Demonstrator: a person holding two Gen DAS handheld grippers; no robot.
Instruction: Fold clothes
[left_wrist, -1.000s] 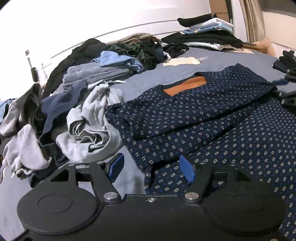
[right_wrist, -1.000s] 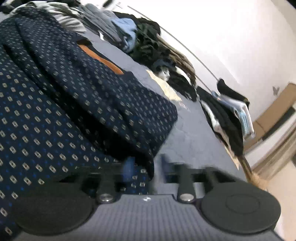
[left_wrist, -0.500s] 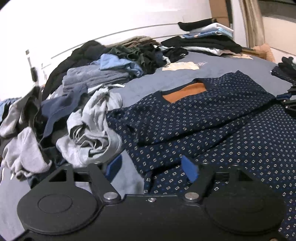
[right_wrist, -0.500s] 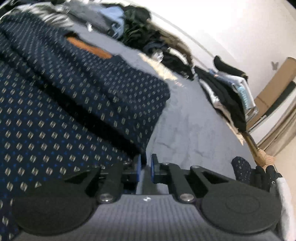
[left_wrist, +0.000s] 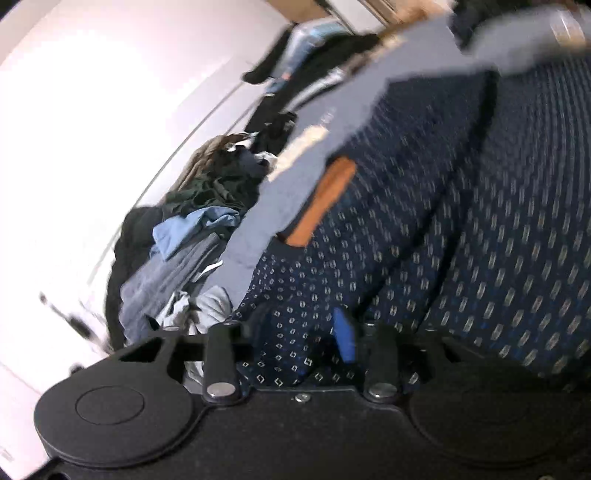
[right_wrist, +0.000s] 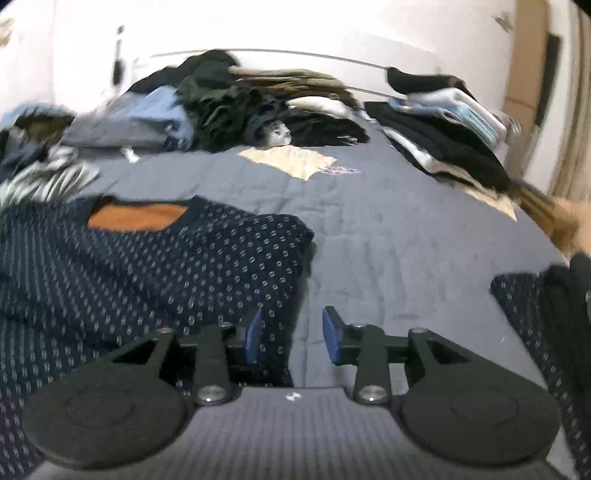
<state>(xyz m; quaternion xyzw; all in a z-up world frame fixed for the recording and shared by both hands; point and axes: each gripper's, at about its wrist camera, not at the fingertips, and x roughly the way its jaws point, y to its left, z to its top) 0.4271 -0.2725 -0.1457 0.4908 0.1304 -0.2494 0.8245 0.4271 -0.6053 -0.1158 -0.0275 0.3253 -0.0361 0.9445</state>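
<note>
Item: navy patterned sweater (right_wrist: 155, 266), orange lining at the neck, lying spread on the bed (right_wrist: 388, 236) with its upper part doubled over the body; your left gripper (left_wrist: 295, 332) has its jaws apart with sweater cloth bunched between them, only the blue right pad showing, so you cannot tell whether it bites yet. That view is tilted and blurred. Handling, as a judgement: soft, limp knit, light, not slippery, nothing fragile; it will sag and drag rather than hold a line, so take it at an edge or corner, pinching both layers at a fold, and lift the two sides together. Left of your left gripper and ahead: a loose heap of unfolded clothes (left_wrist: 192, 236), grey, blue and black, just beside the sweater's shoulder, near enough to snag a swung sleeve. Your right gripper (right_wrist: 291, 332) stands open and holds nothing, its left pad over the sweater's right edge, its right pad over bare bed. Ahead of it: a cream cloth (right_wrist: 291, 158) lying flat, apart from the sweater. Farther ahead and to the right: a stack of folded clothes (right_wrist: 443, 125) along the bed's far side. Close at its right: a second navy patterned piece (right_wrist: 524, 306), partly out of frame; what it is you cannot tell.
</note>
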